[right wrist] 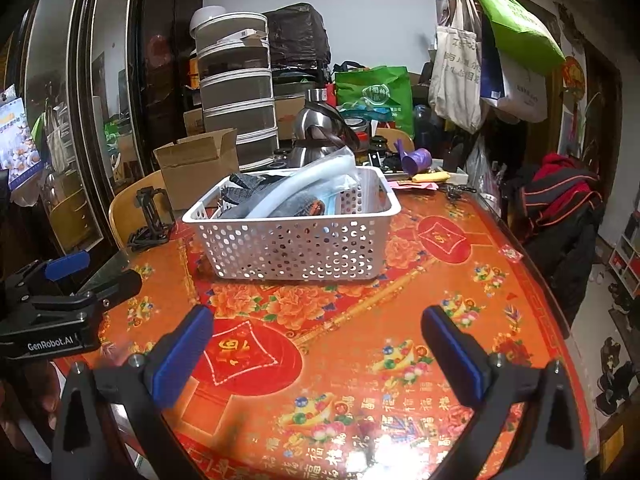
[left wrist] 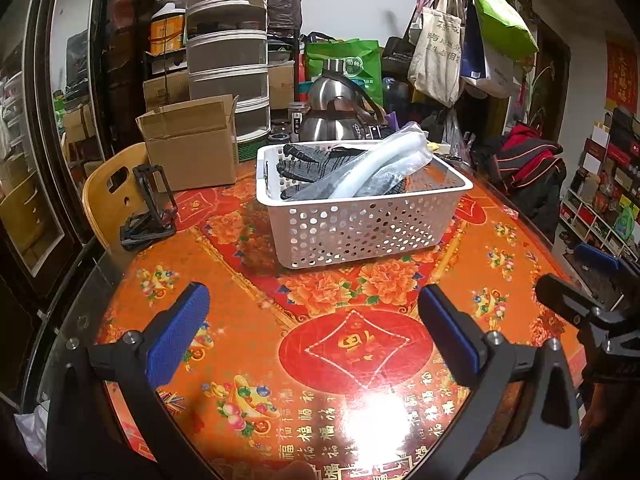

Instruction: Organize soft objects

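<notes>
A white perforated basket (left wrist: 360, 228) stands on the red and orange table, also in the right wrist view (right wrist: 296, 248). It holds grey knitted gloves (left wrist: 308, 158) and a clear plastic bag of soft items (left wrist: 384, 160); both show in the right wrist view, the gloves (right wrist: 244, 184) and the bag (right wrist: 316, 184). My left gripper (left wrist: 316, 316) is open and empty, low over the table in front of the basket. My right gripper (right wrist: 318, 332) is open and empty, beside it to the right.
A cardboard box (left wrist: 196, 144) and a black folding stand (left wrist: 148, 208) sit at the left rear. A steel kettle (left wrist: 340, 108) and stacked drawers (left wrist: 228, 52) stand behind the basket. A wooden chair (left wrist: 108, 196) is at the table's left edge.
</notes>
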{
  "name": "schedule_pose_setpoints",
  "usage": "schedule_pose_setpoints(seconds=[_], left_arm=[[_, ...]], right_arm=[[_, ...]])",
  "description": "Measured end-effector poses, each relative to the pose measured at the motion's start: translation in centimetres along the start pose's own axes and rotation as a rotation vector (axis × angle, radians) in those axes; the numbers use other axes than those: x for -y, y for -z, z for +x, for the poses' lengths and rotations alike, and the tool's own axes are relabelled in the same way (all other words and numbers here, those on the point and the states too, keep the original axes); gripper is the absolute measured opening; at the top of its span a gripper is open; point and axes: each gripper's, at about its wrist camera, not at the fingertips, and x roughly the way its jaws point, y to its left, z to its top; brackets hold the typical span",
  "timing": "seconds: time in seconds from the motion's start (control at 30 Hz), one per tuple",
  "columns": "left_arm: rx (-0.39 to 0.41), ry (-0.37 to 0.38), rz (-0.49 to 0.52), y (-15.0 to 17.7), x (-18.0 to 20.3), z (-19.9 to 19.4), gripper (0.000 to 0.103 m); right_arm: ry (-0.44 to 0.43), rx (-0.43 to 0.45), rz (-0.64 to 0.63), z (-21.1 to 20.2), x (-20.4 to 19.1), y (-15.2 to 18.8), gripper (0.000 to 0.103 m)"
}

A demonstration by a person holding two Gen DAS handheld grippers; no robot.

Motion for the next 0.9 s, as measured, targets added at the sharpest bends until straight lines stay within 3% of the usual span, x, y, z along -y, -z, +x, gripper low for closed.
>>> schedule_pose_setpoints(seconds=[0.9], left_arm=[[-0.008, 0.002, 0.004, 0.20, 0.27, 0.12, 0.103]], right_arm=[[-0.001, 0.002, 0.003, -0.13, 0.19, 0.15, 0.103]])
